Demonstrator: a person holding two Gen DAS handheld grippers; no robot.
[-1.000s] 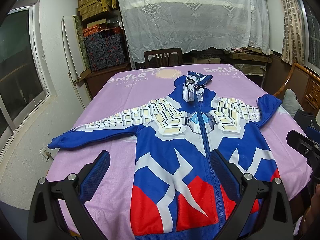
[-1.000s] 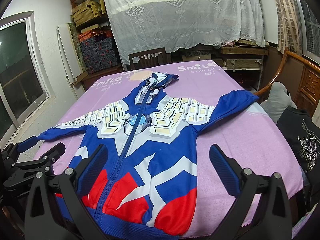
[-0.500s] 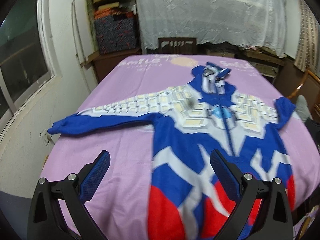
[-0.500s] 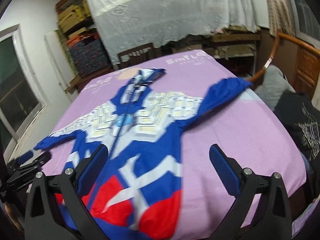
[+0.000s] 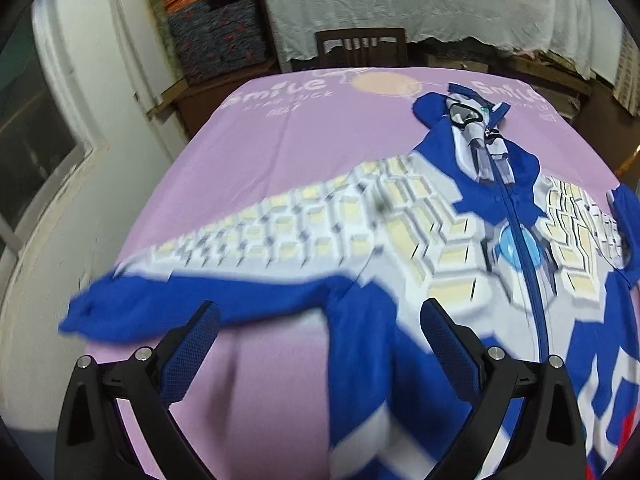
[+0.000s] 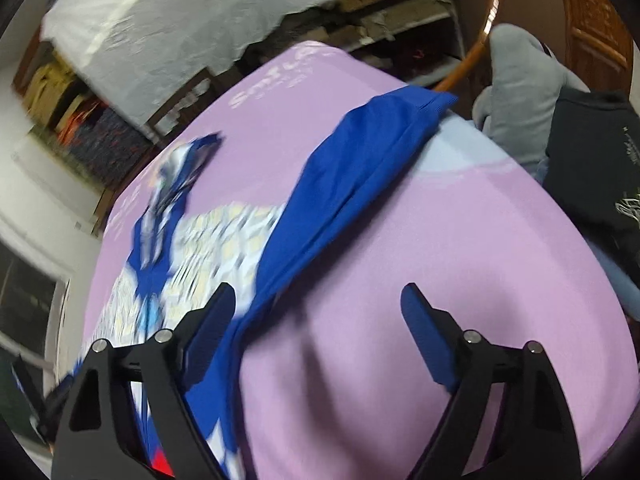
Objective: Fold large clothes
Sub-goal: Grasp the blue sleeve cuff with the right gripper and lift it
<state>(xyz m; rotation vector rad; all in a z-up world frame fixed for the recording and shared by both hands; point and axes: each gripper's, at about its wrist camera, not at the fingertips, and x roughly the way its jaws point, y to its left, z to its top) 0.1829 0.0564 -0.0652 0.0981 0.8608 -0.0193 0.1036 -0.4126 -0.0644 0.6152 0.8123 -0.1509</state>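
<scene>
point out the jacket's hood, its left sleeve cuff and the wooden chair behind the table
hood [image 5: 476,136]: left wrist view, on the printed face panel.
left sleeve cuff [image 5: 86,314]: left wrist view, on the blue end of the sleeve.
wooden chair [image 5: 360,46]: left wrist view, on the slatted backrest.

Blue-white hoodie [image 5: 400,240] (red hem), lilac cloth [image 5: 280,152].

Dim, even indoor light in both views. Motion blur smears the hooded jacket [image 5: 420,248] and the room, worst in the right wrist view; fisheye bending and dark vignetting mark the edges.
</scene>
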